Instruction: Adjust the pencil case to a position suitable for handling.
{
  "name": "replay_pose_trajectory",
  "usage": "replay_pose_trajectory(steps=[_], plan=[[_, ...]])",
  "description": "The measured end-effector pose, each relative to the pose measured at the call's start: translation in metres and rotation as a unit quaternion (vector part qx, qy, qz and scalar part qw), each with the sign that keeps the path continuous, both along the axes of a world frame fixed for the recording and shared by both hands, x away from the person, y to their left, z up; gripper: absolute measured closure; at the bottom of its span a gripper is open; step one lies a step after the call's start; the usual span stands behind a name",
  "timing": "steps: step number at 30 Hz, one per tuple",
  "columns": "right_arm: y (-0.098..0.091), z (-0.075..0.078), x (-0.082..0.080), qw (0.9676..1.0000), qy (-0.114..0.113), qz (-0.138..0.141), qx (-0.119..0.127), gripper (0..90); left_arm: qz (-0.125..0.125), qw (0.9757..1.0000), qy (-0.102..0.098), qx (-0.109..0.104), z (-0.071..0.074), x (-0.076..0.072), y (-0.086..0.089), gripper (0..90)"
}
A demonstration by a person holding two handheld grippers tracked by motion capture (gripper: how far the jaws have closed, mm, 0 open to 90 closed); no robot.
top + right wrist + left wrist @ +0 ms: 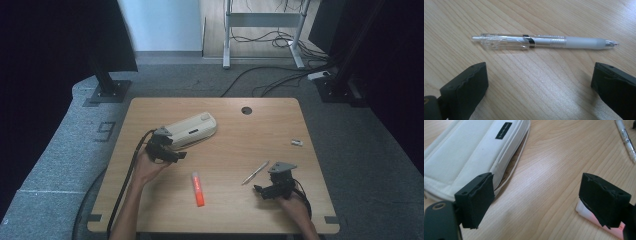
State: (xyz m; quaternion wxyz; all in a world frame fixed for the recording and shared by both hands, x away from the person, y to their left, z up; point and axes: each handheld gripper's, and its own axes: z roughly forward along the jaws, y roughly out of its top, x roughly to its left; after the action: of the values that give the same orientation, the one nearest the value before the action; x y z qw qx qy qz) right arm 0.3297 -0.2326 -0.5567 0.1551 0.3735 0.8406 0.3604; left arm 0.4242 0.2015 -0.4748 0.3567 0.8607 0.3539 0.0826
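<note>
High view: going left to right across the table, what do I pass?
Left claw → white pencil case → orange marker → pen → right claw → small eraser-like piece.

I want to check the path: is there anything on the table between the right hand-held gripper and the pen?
Nothing. In the right gripper view, bare wood separates the open right hand-held gripper from the pen. The high view shows the same short gap.

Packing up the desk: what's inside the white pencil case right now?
The white pencil case lies flat on the table; along its edge a dark gap shows, but the fabric covers the inside, so any contents stay hidden.
</note>
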Motion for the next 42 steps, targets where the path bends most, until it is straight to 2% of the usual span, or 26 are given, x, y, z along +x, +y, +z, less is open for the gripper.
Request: replay_pose_trajectory(steps=[2,4,5,10,12,13,14,17,18,25,28,30,35,37,39,42], plan=[[0.000,0.000,0.000,1.0000,0.000,0.000,0.000,0.5,-0.003,1.0000,-0.001,-0.006,0.000,0.003,-0.001,12.1],[0.000,0.000,0.000,1.0000,0.000,0.000,0.000,0.4,-0.003,0.9999,0.007,-0.010,-0.001,0.008,-0.001,12.0],[0.000,0.000,0.000,1.0000,0.000,0.000,0.000,0.5,-0.003,1.0000,0.007,0.001,0.000,0.013,-0.002,12.1],[0.000,0.000,0.000,1.0000,0.000,0.000,0.000,0.5,0.004,0.9999,0.008,0.005,0.001,0.022,-0.003,13.9],[0.000,0.000,0.000,1.0000,0.000,0.000,0.000,0.5,0.003,0.9998,0.006,0.019,0.001,0.027,-0.004,13.9],[0.000,0.000,0.000,1.0000,0.000,0.000,0.000,0.5,0.004,0.9998,0.004,0.017,0.001,0.029,-0.005,13.9],[0.000,0.000,0.000,1.0000,0.000,0.000,0.000,0.4,0.003,1.0000,0.007,0.004,0.002,0.033,-0.005,14.2],[0.000,0.000,0.000,1.0000,0.000,0.000,0.000,0.4,-0.001,0.9998,0.018,-0.002,0.000,0.039,-0.005,13.2],[0.000,0.000,0.000,1.0000,0.000,0.000,0.000,0.5,-0.002,0.9997,0.023,0.005,-0.001,0.044,-0.008,13.2],[0.000,0.000,0.000,1.0000,0.000,0.000,0.000,0.5,-0.003,0.9991,0.037,0.019,-0.006,0.062,-0.015,13.2],[0.000,0.000,0.000,1.0000,0.000,0.000,0.000,0.4,0.000,0.9989,0.037,0.031,-0.010,0.072,-0.018,14.1],[0.000,0.000,0.000,1.0000,0.000,0.000,0.000,0.4,0.000,0.9991,0.032,0.029,-0.013,0.075,-0.018,15.4],[0.000,0.000,0.000,1.0000,0.000,0.000,0.000,0.5,0.003,0.9988,0.034,0.036,-0.019,0.081,-0.015,19.9],[0.000,0.000,0.000,1.0000,0.000,0.000,0.000,0.5,-0.002,0.9989,0.035,0.030,-0.021,0.083,-0.012,23.8],[0.000,0.000,0.000,1.0000,0.000,0.000,0.000,0.5,-0.010,0.9989,0.035,0.028,-0.024,0.084,-0.012,31.6],[0.000,0.000,0.000,1.0000,0.000,0.000,0.000,0.4,-0.022,0.9985,0.037,0.033,-0.028,0.084,-0.012,32.2]])
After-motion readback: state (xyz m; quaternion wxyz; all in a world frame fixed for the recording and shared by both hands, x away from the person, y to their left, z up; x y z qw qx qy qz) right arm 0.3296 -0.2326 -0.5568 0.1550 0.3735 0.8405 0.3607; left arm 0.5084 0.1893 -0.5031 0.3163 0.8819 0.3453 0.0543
